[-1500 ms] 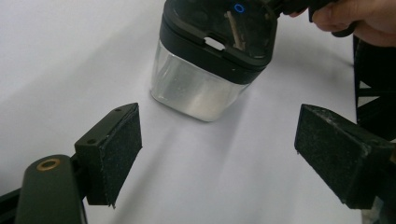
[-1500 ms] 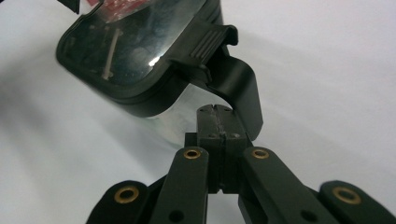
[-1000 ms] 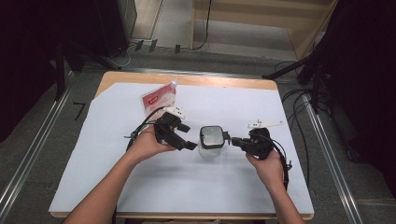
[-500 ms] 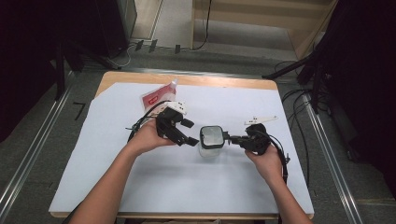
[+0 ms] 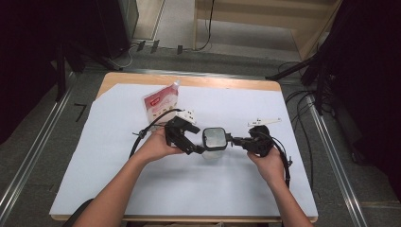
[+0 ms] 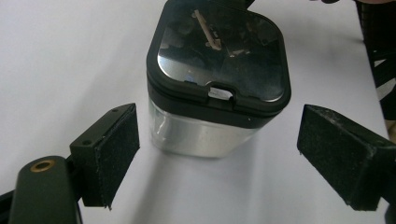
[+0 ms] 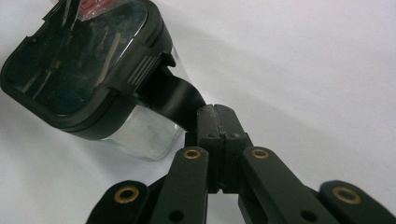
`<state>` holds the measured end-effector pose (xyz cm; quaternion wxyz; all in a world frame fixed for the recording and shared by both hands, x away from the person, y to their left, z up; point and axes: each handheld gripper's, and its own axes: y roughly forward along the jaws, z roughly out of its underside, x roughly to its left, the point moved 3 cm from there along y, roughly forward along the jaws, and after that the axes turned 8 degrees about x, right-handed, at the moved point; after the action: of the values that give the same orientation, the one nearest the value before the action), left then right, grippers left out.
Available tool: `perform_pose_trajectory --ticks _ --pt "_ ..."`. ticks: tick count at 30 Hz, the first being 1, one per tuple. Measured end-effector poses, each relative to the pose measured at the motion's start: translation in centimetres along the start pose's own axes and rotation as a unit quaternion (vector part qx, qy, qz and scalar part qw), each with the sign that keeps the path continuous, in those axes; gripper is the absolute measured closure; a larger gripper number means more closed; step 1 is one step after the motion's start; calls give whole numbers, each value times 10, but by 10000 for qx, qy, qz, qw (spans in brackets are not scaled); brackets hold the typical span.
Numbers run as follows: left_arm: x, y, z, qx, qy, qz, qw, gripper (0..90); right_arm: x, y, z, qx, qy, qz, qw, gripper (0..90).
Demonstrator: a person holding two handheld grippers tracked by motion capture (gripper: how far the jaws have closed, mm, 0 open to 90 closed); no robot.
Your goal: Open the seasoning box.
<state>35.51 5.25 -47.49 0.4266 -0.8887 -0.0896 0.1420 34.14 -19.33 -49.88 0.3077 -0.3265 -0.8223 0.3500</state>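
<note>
A clear container (image 5: 215,144) with a black lid (image 6: 219,53) is located near the middle of the white-covered bench (image 5: 118,189), between the two grippers. Its glossy lid panel reflects the surroundings, so the contents cannot be made out; the far edge of the lid is cut off at the top of the left gripper view.

The left gripper (image 6: 217,158) is held wide open on the near side of the container. Its two padded jaws stand apart from the container walls, one on each side, with no contact made. In the high view, the left gripper (image 5: 198,150) is seen just beside the container's left edge.

The right gripper (image 7: 215,114) is closed, its jaws pressed together on a black tab (image 7: 175,95) projecting from the lid's edge. The junction of tab and lid is in shadow and hard to resolve. In the high view, the right gripper (image 5: 234,140) meets the container's right side.

A red-and-white pouch (image 5: 161,101) lies well apart, toward the far left of the bench.
</note>
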Motion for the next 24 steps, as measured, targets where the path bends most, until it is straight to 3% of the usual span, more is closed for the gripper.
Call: perform_pose_trajectory --ticks 5,6,8,14,24 --pt "-1 8 -2 26 132 26 9999 147 0 1 0 5 66 -35 10000 900" --pt "-1 12 -3 112 206 -107 9997 147 0 0 0 1 71 -26 10000 900" --pt "-1 17 -4 142 161 -5 9998 149 0 1 0 -6 47 -23 10000 900" --pt "1 25 -7 64 141 -27 9999 154 0 1 0 -10 73 -11 10000 900" --pt "0 25 -8 31 258 -83 9996 158 1 1 1 -62 119 2 9999 900"
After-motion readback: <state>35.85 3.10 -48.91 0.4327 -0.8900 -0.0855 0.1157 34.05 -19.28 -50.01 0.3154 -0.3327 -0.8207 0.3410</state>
